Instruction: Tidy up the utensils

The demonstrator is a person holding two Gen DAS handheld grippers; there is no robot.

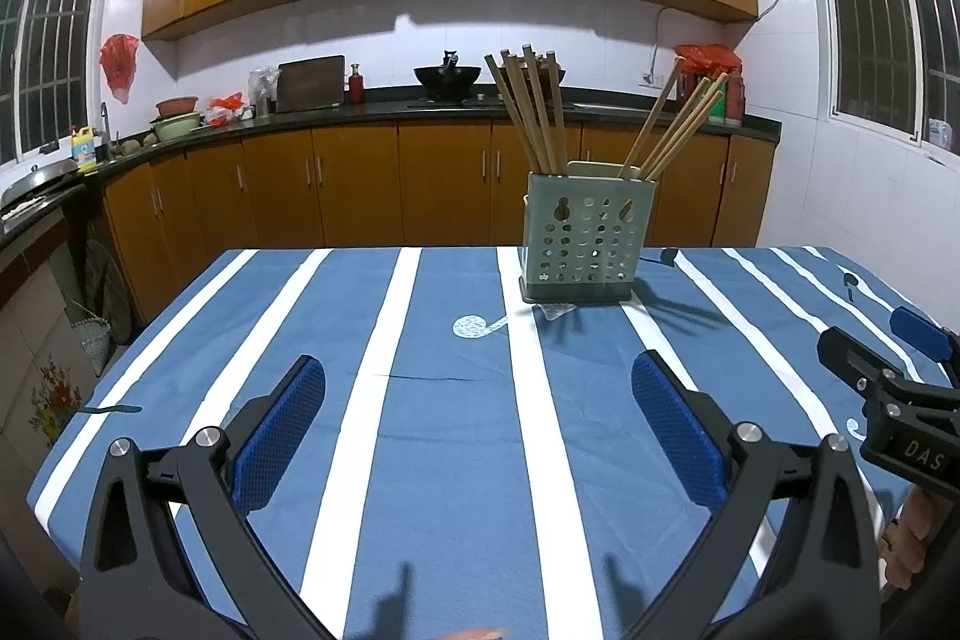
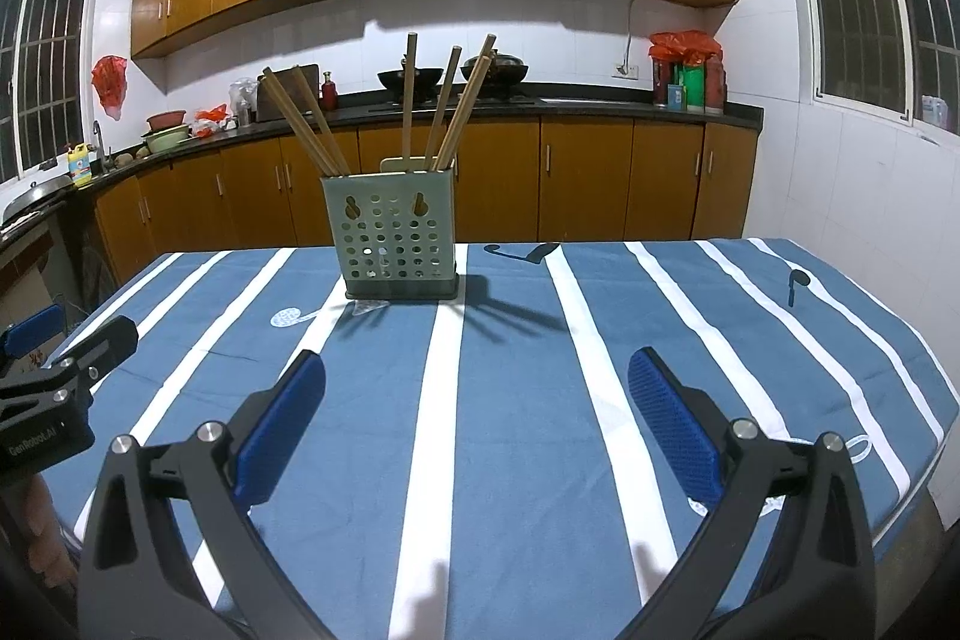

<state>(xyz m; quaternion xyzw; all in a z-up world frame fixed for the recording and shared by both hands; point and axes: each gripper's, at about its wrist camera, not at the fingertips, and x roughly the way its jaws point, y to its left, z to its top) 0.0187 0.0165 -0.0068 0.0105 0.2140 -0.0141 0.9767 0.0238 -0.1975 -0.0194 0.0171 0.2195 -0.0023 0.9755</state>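
Observation:
A pale green perforated utensil holder [image 1: 585,244] [image 2: 396,244] stands upright near the far edge of the table. Several wooden chopsticks [image 1: 534,112] [image 2: 447,100] stick out of it, leaning left and right. My left gripper [image 1: 477,388] hovers open over the tablecloth, well short of the holder, with nothing between its blue pads [image 1: 279,439]. My right gripper [image 2: 477,388] is likewise open and empty, nearer the front of the table. Each gripper shows at the edge of the other's view: the right gripper [image 1: 882,346] at the right edge, the left gripper [image 2: 66,334] at the left edge.
The table wears a blue cloth with white stripes [image 1: 420,400] [image 2: 540,400]. Behind it runs a kitchen counter [image 1: 360,112] with a wok [image 1: 447,79], bowls and bottles. A person's hand [image 1: 909,538] holds the right gripper's handle. A woven basket [image 1: 93,340] sits on the floor at left.

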